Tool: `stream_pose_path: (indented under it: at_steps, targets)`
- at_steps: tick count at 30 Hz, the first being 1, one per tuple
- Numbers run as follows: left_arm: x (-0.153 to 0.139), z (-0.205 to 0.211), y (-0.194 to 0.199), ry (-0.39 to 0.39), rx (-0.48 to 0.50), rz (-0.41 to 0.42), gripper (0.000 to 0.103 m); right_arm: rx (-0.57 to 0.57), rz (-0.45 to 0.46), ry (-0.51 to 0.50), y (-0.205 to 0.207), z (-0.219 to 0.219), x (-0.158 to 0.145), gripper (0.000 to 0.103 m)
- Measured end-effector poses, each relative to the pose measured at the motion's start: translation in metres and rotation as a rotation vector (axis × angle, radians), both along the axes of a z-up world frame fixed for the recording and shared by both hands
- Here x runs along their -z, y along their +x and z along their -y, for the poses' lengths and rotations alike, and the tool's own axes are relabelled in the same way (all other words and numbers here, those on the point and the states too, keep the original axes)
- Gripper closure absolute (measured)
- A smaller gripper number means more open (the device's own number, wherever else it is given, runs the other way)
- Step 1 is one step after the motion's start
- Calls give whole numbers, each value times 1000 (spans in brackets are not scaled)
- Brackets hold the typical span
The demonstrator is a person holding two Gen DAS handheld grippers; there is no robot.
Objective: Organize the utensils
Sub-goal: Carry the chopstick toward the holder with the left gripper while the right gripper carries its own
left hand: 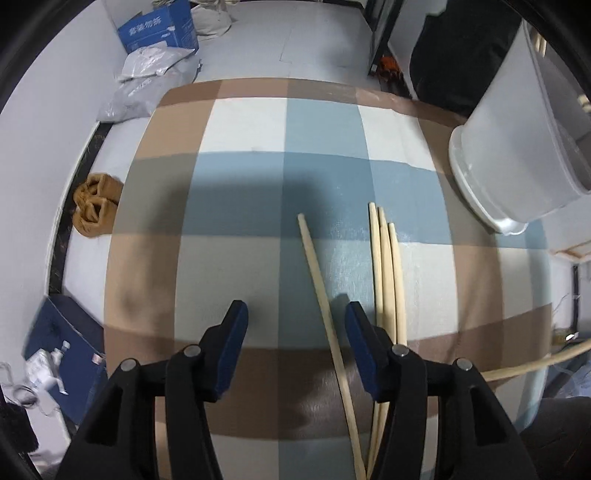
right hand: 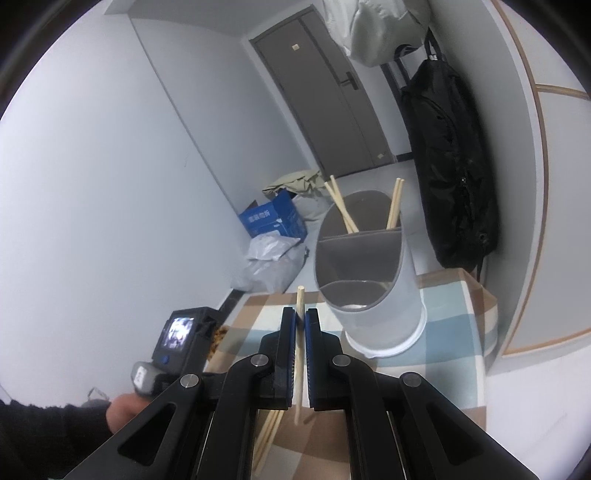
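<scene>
My left gripper (left hand: 295, 308) points down over the checked tablecloth (left hand: 240, 184) and is open. A single bamboo chopstick (left hand: 319, 288) lies on the cloth and passes between its fingers, close to the right pad, which does not press on it. Three more chopsticks (left hand: 386, 266) lie side by side just to the right. My right gripper (right hand: 301, 312) is shut on a chopstick (right hand: 300, 295) that sticks up beyond its tips. Ahead of it stands the white divided utensil holder (right hand: 376, 295), with three chopsticks (right hand: 341, 206) in its far compartment.
The holder (left hand: 517, 158) stands at the table's far right. On the floor are a blue cardboard box (left hand: 159, 29), plastic bags (left hand: 147, 77) and brown slippers (left hand: 94, 206). A black bag (right hand: 450, 166) hangs on the right wall by a grey door (right hand: 325, 92).
</scene>
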State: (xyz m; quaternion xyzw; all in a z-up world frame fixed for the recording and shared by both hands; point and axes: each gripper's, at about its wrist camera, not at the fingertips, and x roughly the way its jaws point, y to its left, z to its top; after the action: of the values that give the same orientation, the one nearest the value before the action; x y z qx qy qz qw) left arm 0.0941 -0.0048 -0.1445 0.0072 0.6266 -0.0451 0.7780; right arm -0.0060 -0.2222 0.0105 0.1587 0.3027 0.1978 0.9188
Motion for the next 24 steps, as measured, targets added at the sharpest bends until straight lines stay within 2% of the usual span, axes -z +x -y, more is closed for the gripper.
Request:
stream_pose_path:
  at_steps: [2,4,5,6,9,13,21,24]
  targets:
    - [1,8,5,46,19,-6,57,4,-4,2,2,2,0,99]
    - [2,11,11,37,17,-11,84,8,-10,9,4,5,0,99]
    - [3,10,13,27,15,-16,90,9,-12,11,4,6,0,99]
    - [3,10,15,18,11,-23,101,9,-13,15,5,7,0,99]
    - [3,4,22,-12,-26,-36,103,11,-11,9,6,7,-1,99]
    - [-4,-4,16,-40,-44,27,103,9,-15,-13,4,4,1,99]
    - [-84,-21,-41,-195,4,410,103,-1,-17,-50,-1,-3,3,99]
    - [-104,-26,-64,-190,22,524,103,-10,-23,-64,-1,-9,4,99]
